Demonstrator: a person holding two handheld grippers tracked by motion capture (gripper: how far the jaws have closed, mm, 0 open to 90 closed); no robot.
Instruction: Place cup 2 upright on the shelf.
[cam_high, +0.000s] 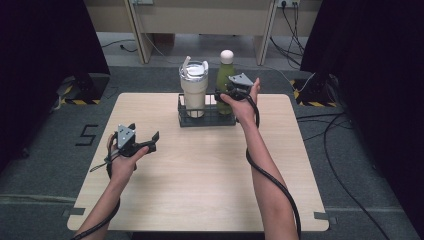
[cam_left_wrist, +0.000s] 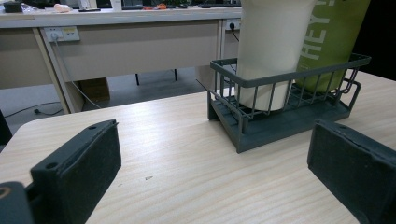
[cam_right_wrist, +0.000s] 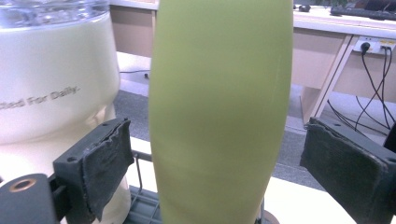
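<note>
Two vessels stand upright side by side in the dark wire basket (cam_high: 186, 120) at the far middle of the table (cam_high: 200, 185): a cream tumbler (cam_high: 193, 92) with a clear lid on the left, a green bottle (cam_high: 224, 85) with a pale cap on the right, close together; whether they touch I cannot tell. My right gripper (cam_high: 221, 95) is up at the bottle, jaws spread to either side of its green body. In the right gripper view a gap shows between each pad and the bottle (cam_right_wrist: 219, 112), so I am not pressing on it. My left gripper (cam_high: 152, 141) hovers over the table's left part, jaws wide with nothing between them, well apart from the basket (cam_left_wrist: 280, 126).

Bare wood runs from the basket toward my arms and out to both side edges. The basket sits near the far edge.

Both gripper views cut off the tops of the tumbler (cam_left_wrist: 275, 46) and the bottle (cam_left_wrist: 331, 42). What either vessel contains I cannot make out.
</note>
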